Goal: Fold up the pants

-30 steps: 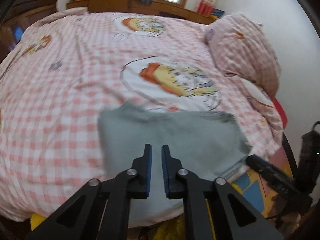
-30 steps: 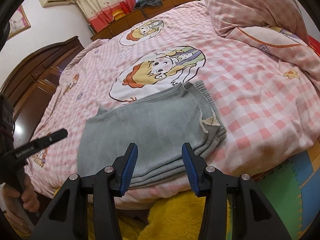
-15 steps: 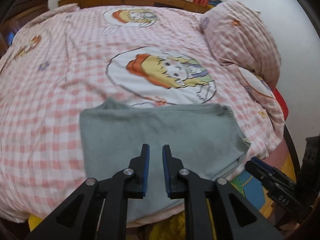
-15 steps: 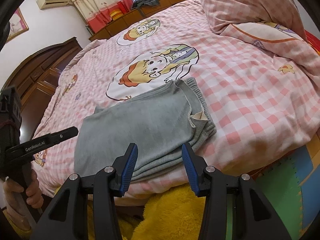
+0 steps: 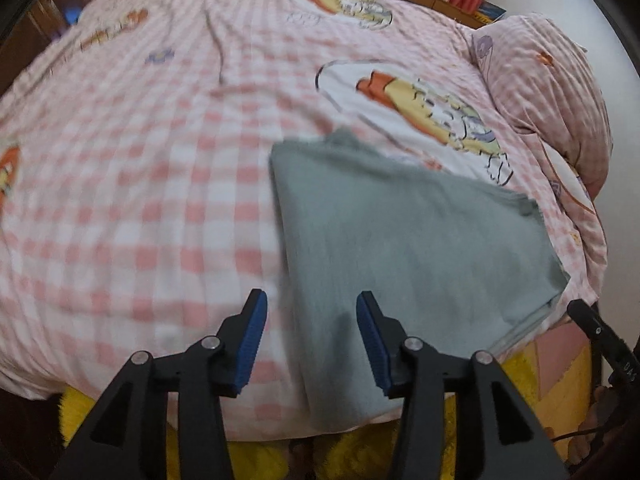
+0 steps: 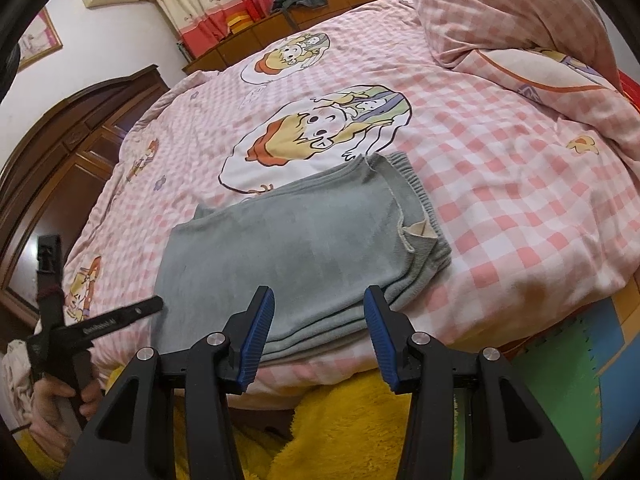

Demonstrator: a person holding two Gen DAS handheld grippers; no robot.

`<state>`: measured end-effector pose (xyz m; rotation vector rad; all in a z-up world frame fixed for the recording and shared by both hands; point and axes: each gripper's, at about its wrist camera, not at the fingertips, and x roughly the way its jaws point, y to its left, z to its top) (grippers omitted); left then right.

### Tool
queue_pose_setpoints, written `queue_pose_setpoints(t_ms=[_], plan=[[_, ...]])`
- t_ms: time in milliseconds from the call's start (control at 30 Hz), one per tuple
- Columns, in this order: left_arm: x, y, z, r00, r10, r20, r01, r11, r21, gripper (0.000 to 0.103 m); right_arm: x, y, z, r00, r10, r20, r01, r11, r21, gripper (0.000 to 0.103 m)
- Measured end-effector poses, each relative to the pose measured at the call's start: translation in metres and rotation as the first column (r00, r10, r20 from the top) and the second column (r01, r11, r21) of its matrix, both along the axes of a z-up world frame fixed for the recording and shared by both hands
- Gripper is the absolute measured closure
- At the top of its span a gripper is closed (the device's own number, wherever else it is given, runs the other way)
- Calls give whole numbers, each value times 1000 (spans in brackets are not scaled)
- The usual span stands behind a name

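Note:
The grey pants [image 5: 404,240] lie folded in a flat stack near the front edge of the bed; they also show in the right wrist view [image 6: 296,248], elastic waistband to the right. My left gripper [image 5: 308,336] is open and empty, just above the stack's near left corner. My right gripper [image 6: 318,334] is open and empty, hovering at the stack's front edge. The left gripper also shows in the right wrist view [image 6: 120,316], held by a hand at the left. The right gripper's tip shows at the far right of the left wrist view [image 5: 592,332].
The pink checked bedsheet [image 6: 500,184] with cartoon prints covers the bed. A bunched quilt and pillow [image 6: 512,20] lie at the right. A dark wooden headboard [image 6: 72,132] stands at the left. Yellow fluffy fabric [image 6: 340,432] and colourful floor mats [image 6: 580,364] lie below the bed edge.
My left gripper has opened from nearly shut and swung left, so the pants now sit to the right in its view. The right gripper stayed open and shifted slightly.

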<state>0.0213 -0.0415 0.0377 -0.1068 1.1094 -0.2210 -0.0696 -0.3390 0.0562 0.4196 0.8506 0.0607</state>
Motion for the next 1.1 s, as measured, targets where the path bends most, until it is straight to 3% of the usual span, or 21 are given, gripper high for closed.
queue_pose_setpoints(t_ms=[133,333,467,500,667,867,967,1100], plan=[[-1,-2,-19,999,-7,-43,5,999,-52,54,1,6,1,1000,5,-5,-5,1000,-14,56],[-1,-10,-21,999,-38,-8,37,995,-89,53,6,15,-2,1000,16,-17,-16,1000,-18,56],[0,-16,-18,998,-64,18,65,994,-85,78,7,19,0,1000,26,-13,-26,999,-26,56],[0,-15,-16,998,-65,23,67,994,-88,83,6,19,1,1000,26,-10,-26,999,-30,56],[-4,-19,18,994,-79,72,88,988,-128,86,4,11,3,1000,13,5,-13,1000,-23,56],[-13,-67,76,965,-205,165,221,972,-85,86,-3,-4,4,1000,-17,24,17,1000,7,56],[-9,-100,89,946,-279,166,288,957,-31,86,-7,-12,4,999,-37,31,37,999,17,56],[0,-141,84,928,-344,145,347,938,3,86,-13,-25,5,997,-66,36,65,998,28,56]])
